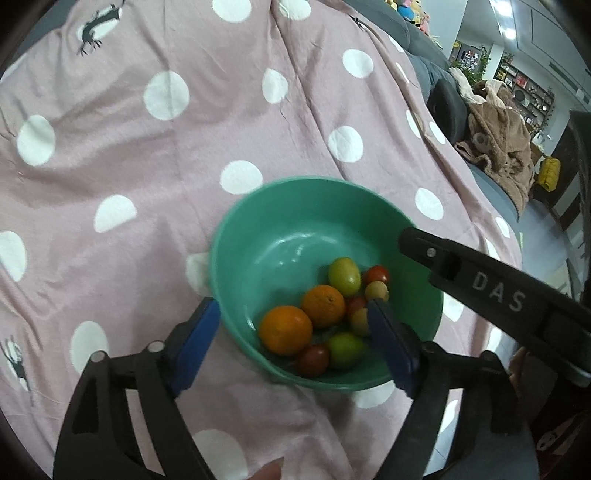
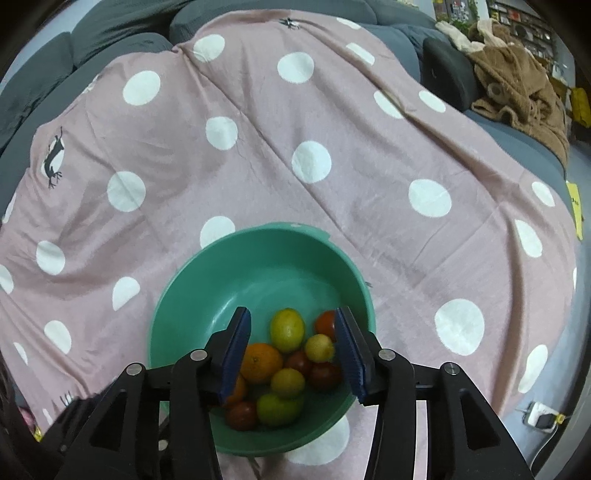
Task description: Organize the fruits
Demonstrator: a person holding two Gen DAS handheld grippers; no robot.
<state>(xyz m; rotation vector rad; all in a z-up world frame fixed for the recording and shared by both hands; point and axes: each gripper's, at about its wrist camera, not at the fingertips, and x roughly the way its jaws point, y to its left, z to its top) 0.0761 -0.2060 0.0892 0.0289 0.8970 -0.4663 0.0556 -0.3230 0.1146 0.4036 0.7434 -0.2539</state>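
The left gripper is spread wide and holds nothing. Its left finger sits outside the near rim of the bowl and its right finger reaches inside, among the fruit, so the jaws straddle the wall; this looks like a way to steady the bowl or to line up on a fruit, though which cannot be told.

The right gripper is also spread, with nothing between the pads. It hangs over the bowl, and its fingers frame the pile from above, which suits either a pick or a fresh release. In the left view its black arm crosses the far right rim.

All the fruit in view lies in the bowl, heaped toward the near side: two oranges, two green fruits, small yellow ones and several red tomatoes. The heap toward one side suggests the bowl tilts a little on the soft ground.

The bowl rests on a pink spotted cloth draped over a grey sofa. No loose fruit shows on the cloth, so the gathering seems close to done.
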